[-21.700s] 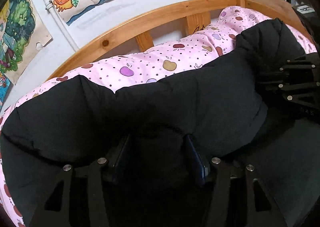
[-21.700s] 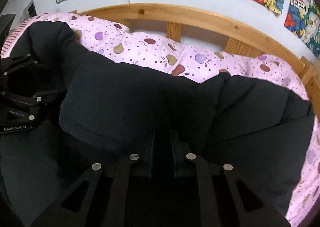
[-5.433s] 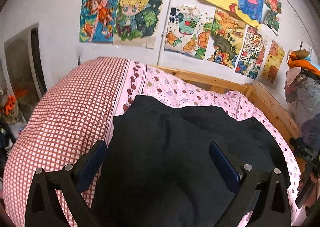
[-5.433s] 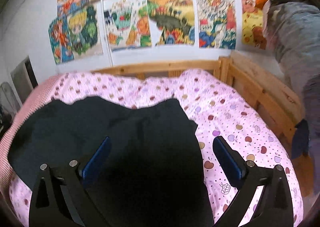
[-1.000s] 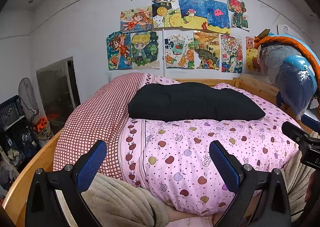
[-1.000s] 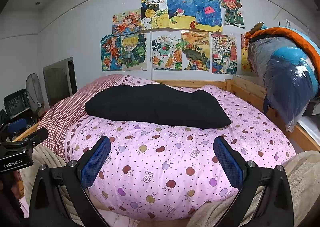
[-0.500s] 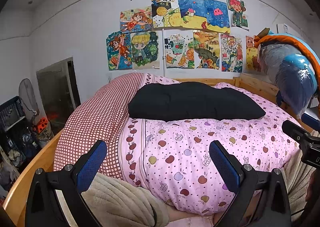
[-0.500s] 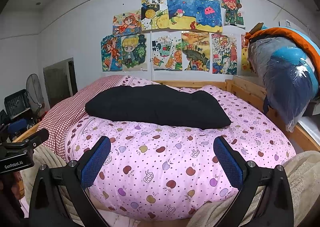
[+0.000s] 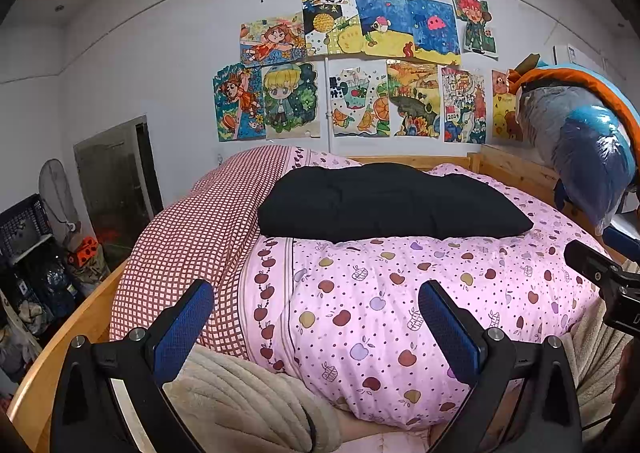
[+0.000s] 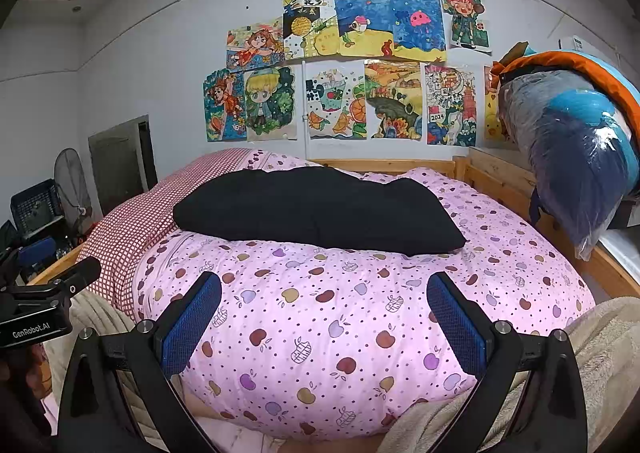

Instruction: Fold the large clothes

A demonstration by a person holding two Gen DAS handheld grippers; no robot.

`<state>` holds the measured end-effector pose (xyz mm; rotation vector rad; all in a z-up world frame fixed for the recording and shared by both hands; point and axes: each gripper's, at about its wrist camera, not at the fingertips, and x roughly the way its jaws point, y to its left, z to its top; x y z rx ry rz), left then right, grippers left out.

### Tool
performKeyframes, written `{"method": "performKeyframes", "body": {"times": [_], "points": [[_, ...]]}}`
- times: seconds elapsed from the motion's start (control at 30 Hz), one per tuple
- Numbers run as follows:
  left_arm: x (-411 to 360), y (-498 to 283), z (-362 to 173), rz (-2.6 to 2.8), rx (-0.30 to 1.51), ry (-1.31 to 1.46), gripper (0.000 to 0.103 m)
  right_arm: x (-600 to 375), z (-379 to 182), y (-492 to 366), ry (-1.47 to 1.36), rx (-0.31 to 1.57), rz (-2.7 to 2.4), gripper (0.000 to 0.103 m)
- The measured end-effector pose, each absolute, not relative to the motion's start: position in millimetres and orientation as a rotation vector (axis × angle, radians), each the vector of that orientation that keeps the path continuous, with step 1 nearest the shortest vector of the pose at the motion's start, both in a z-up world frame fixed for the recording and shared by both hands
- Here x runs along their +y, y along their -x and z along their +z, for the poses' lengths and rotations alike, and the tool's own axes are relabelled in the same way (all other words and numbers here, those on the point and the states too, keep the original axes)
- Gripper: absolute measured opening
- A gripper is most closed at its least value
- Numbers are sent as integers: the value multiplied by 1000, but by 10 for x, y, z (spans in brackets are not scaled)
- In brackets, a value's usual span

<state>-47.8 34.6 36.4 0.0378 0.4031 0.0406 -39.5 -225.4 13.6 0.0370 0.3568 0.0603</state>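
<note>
The black coat (image 9: 384,205) now lies folded in a neat, puffy block on top of the pink quilt (image 9: 400,293), up near the far end of the bed (image 9: 516,173), and nothing is touching it. Both grippers are pulled well back from it, low at the near end of the bed. The left gripper (image 9: 320,317) has its jaws wide open with nothing between them. The right gripper (image 10: 324,313) is the same: jaws wide apart, holding nothing.

This looks like the end of the job. The coat is in one tidy shape with no sleeve sticking out, so the folding seems done.

A long while ago both grippers were right down in the coat, and the right one was pinched shut on the cloth while the coat lay spread out and lumpy. A few seconds ago the jaws were already open but hung just over the coat, which filled most of the view. In the last second almost nothing has changed: the coat sits in the same spot and the grippers have only drifted a tiny bit

The drawings (image 10: 352,69) on the wall and the bag (image 10: 580,157) on the right look the same as a second ago
</note>
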Motion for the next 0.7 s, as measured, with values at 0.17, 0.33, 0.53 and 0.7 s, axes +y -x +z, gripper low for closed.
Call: {"method": "performKeyframes", "body": {"times": [0.17, 0.33, 0.53, 0.7], "points": [[348, 479, 362, 40, 403, -38, 103, -2242, 137, 392, -35, 355, 59, 101], [346, 478, 363, 40, 404, -38, 103, -2236, 140, 386, -34, 354, 58, 101], [351, 480, 363, 40, 403, -39, 103, -2245, 139, 386, -35, 355, 60, 101], [364, 473, 363, 39, 407, -36, 103, -2249, 139, 388, -35, 354, 59, 101]]}}
